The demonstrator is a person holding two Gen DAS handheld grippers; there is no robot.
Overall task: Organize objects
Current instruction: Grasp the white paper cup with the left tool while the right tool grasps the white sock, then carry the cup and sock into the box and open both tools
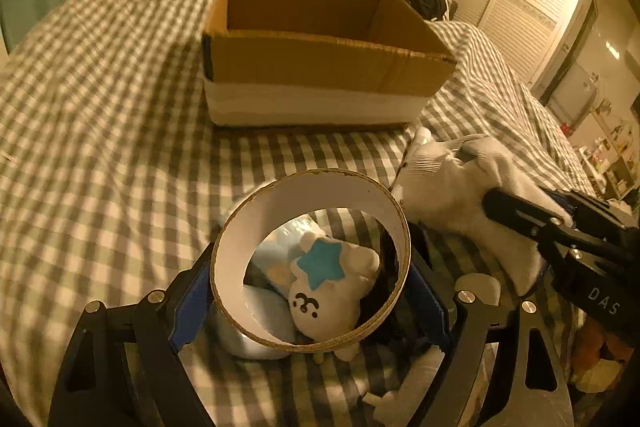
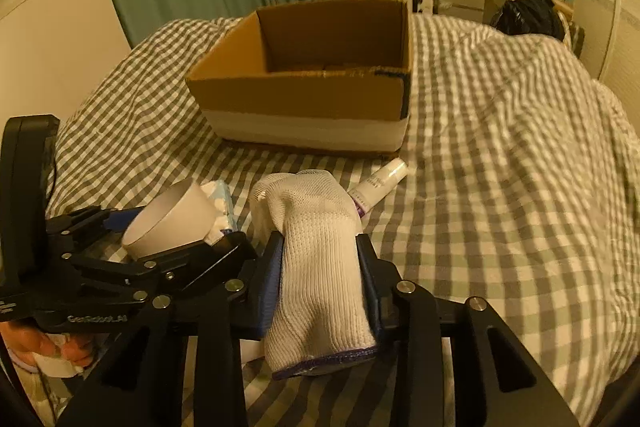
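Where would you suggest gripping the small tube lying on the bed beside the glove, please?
Grip the tube across its narrow body near the white cap end, coming from above. It lies flat on the bedspread, and its lower end sits behind the glove.

1. We count one cardboard box (image 1: pixel 320 67), upper centre.
2. One cardboard ring (image 1: pixel 310 259), lower centre.
3. One knit glove (image 2: pixel 320 259), lower centre.
4. One plush toy (image 1: pixel 332 287).
5. One tube (image 2: pixel 380 183), centre.

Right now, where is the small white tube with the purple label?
In the right wrist view, the small white tube with purple label lies on the checked bedcover, between the cardboard box and the white knit glove.
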